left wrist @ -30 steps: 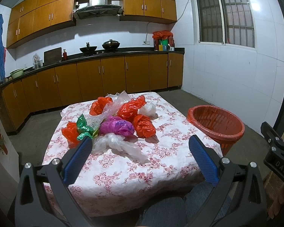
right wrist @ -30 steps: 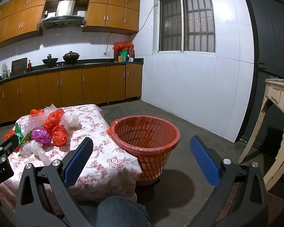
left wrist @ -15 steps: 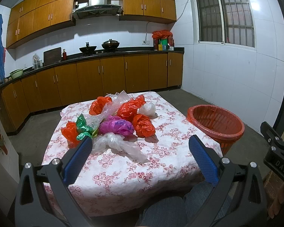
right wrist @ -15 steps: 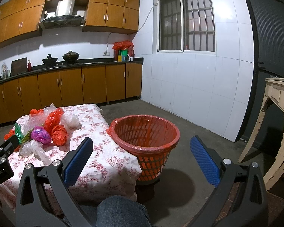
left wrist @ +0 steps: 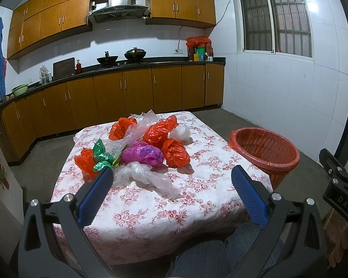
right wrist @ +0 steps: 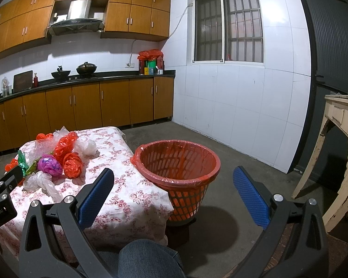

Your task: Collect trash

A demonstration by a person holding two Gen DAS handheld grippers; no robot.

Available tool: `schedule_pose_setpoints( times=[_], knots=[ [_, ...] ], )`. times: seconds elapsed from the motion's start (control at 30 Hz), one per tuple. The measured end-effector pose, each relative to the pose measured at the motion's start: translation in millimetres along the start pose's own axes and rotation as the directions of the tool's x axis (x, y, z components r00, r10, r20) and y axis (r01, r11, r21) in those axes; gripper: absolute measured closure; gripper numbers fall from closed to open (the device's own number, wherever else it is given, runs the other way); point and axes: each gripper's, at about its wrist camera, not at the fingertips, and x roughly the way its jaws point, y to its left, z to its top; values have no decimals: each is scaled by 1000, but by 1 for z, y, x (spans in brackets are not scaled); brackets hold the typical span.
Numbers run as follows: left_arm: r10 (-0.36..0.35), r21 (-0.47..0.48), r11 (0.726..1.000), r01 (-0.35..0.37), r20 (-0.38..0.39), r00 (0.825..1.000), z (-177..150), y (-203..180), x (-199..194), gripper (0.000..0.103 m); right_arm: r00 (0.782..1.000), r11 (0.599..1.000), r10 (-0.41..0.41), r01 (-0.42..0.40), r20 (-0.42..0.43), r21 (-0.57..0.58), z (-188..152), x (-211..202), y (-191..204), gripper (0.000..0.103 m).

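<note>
A heap of crumpled plastic bags lies on the floral tablecloth (left wrist: 150,210): several red bags (left wrist: 175,151), a purple one (left wrist: 145,155), a green one (left wrist: 101,155) and clear ones (left wrist: 141,173). The heap also shows in the right wrist view (right wrist: 51,164). A red lined basket (left wrist: 264,150) stands on the floor right of the table, also in the right wrist view (right wrist: 177,162). My left gripper (left wrist: 171,180) is open and empty, held above the table's near edge, short of the bags. My right gripper (right wrist: 174,183) is open and empty, facing the basket.
Wooden kitchen cabinets (left wrist: 127,95) with a dark counter run along the far wall. A worn cream wooden table (right wrist: 341,143) stands at the right. The person's knee (right wrist: 148,257) is below the grippers. Concrete floor (right wrist: 243,159) lies around the basket.
</note>
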Motion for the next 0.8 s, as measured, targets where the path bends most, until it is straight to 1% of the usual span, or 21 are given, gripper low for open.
schedule_pose_setpoints(
  times=[0.63, 0.8],
  knots=[
    [1, 2, 1000, -1, -3, 1000, 0, 0, 0, 4, 1000, 1000, 0, 0, -4, 2, -1, 1, 0, 2],
    [1, 1, 1000, -1, -5, 1000, -1, 1, -1, 4, 1000, 1000, -1, 1, -4, 2, 3, 1, 2, 2]
  ],
)
